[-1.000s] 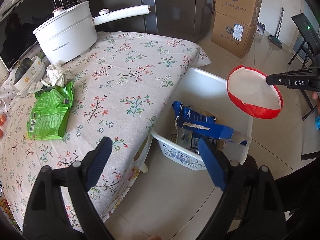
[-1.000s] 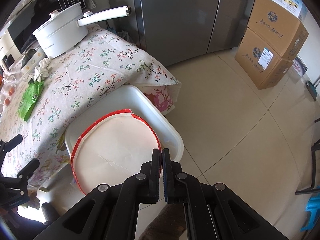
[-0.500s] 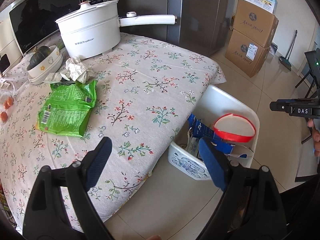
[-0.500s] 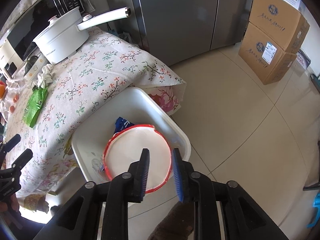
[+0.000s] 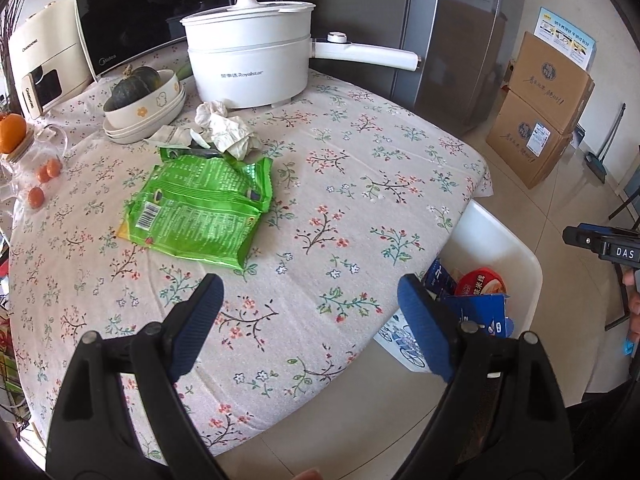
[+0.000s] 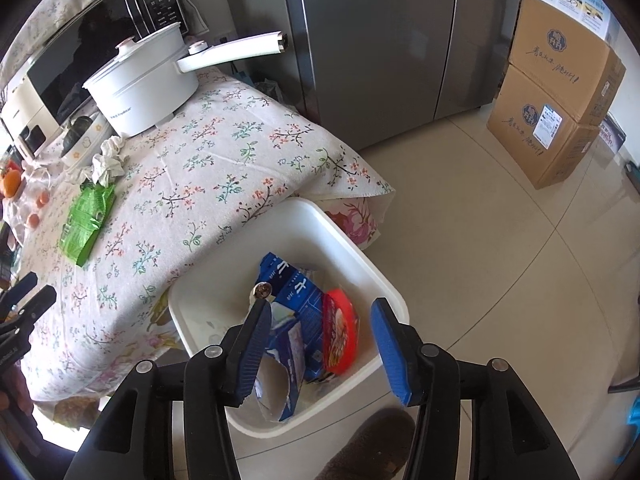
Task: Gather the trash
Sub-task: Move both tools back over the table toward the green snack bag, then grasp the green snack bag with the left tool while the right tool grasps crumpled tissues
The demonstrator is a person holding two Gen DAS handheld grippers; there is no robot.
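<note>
A green snack bag (image 5: pixel 200 208) lies on the floral tablecloth (image 5: pixel 340 184), with crumpled white paper (image 5: pixel 228 130) just behind it. My left gripper (image 5: pixel 308 320) is open and empty, above the table's near edge, short of the bag. The white trash bin (image 6: pixel 352 240) stands on the floor beside the table and holds blue cartons (image 6: pixel 292 292) and a red noodle bowl (image 6: pixel 340 332) on its side. My right gripper (image 6: pixel 320 352) is open and empty, right above the bin. The bag (image 6: pixel 86 220) and paper (image 6: pixel 108 160) also show in the right wrist view.
A white electric pot (image 5: pixel 248 68) with a long handle, a bowl with a squash (image 5: pixel 140 100), a microwave (image 5: pixel 152 12) and oranges (image 5: pixel 12 132) stand at the table's back. Cardboard boxes (image 6: pixel 556 108) are stacked on the tiled floor near the fridge (image 6: pixel 380 40).
My right gripper opened and let go of the red noodle bowl, which dropped into the bin and tipped on its side. My left gripper moved over the table toward the green bag.
</note>
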